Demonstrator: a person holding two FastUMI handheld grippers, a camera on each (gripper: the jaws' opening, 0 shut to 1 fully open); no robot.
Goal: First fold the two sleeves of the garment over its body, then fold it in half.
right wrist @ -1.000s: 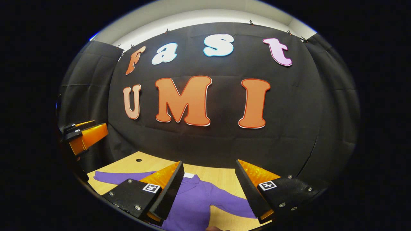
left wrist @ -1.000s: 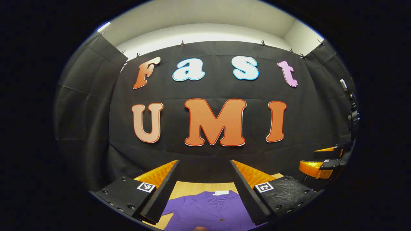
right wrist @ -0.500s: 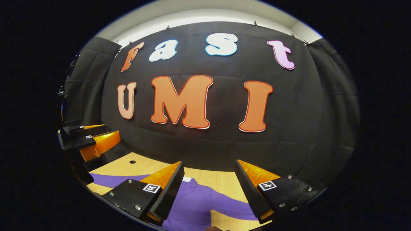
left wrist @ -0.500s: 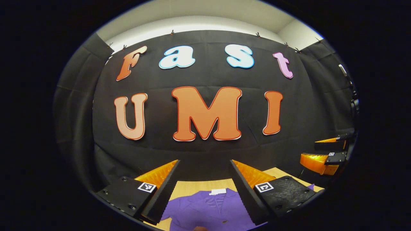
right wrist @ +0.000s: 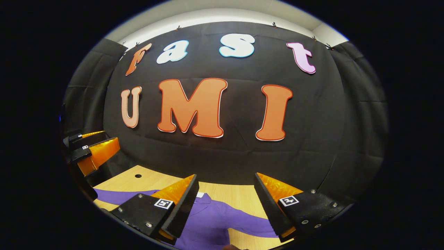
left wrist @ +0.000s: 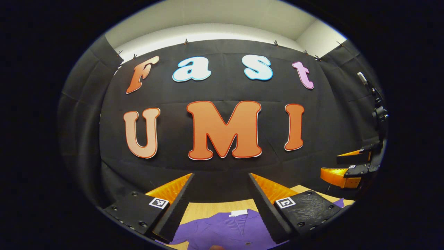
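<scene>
While both grippers hang above the table w/ nothing between their fingers, we judge we're at the very start: no sleeve is folded yet.

Left gripper (left wrist: 220, 180) sits at the bottom centre of the left gripper view, jaws spread wide, empty. Right gripper (right wrist: 225, 180) is at the bottom centre of the right gripper view, also spread wide and empty. Each one also shows far off in the other's view: right one at the right edge, left one at the left edge.

Purple shirt (right wrist: 211, 222) lies flat on the wooden table (right wrist: 236, 194), low in the frame, collar towards the booth wall w/ a white tag (left wrist: 238, 212) at the neck. In the right gripper view one sleeve (right wrist: 114, 196) runs out to the lower left, the other sleeve (right wrist: 253, 224) to the lower right, passing beneath that gripper's right-hand finger. Both lie spread out, apart from the body.

Next move, as we see it: drop the grippers to the cloth, pinch a sleeve near its cuff, lift a little, carry it across the shirt's body. Cuffs aren't clear to us, esp. the lower-left one, which runs out of sight. Thin fabric on a flat top calls for a low, shallow pinch so only one layer comes up.
</scene>
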